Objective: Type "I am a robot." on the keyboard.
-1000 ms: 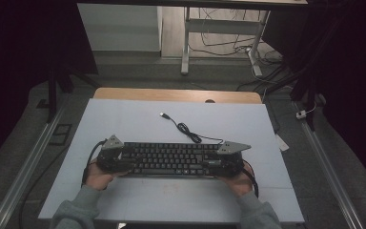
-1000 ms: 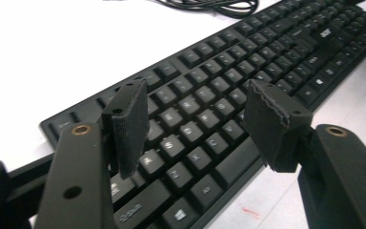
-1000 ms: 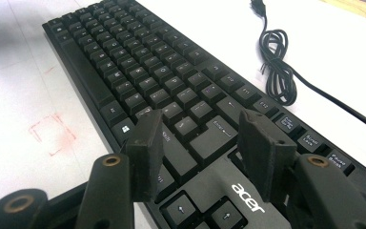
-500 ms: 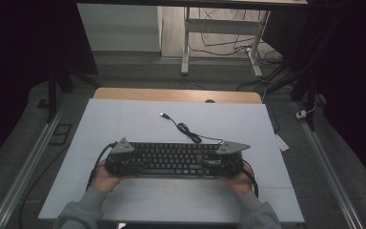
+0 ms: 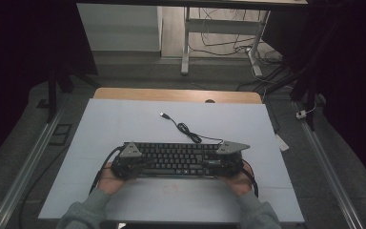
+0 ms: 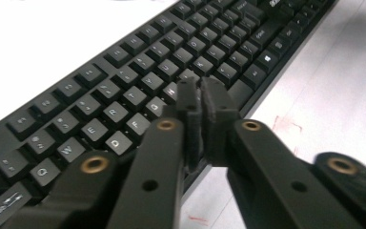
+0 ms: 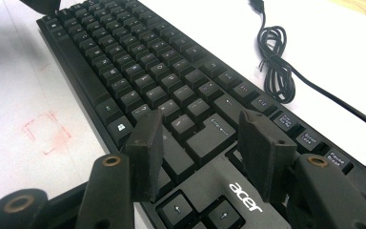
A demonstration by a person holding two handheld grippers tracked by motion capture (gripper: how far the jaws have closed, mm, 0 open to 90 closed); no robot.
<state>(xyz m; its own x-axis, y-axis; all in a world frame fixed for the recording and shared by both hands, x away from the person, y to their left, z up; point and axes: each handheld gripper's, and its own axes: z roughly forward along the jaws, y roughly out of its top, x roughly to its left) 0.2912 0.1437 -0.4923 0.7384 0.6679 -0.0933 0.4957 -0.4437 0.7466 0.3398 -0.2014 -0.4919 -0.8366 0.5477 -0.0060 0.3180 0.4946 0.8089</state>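
Black kbd (image 7: 171, 90), "acer" logo (image 7: 244, 192), Enter key.

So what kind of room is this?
Probably a lab or workshop for recording tasks. A black Acer computer keyboard lies on a pale white work table, metal rails run along both sides, and loose cables trail on the floor under a metal-legged desk behind.

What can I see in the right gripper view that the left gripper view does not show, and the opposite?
Right gripper view: the coiled cable, the acer logo, the arrow keys, and the right tool with jaws apart. Left gripper view: the Tab key and Q key, and the left tool, jaws shut together, having just closed. Both: the black keyboard on the white table.
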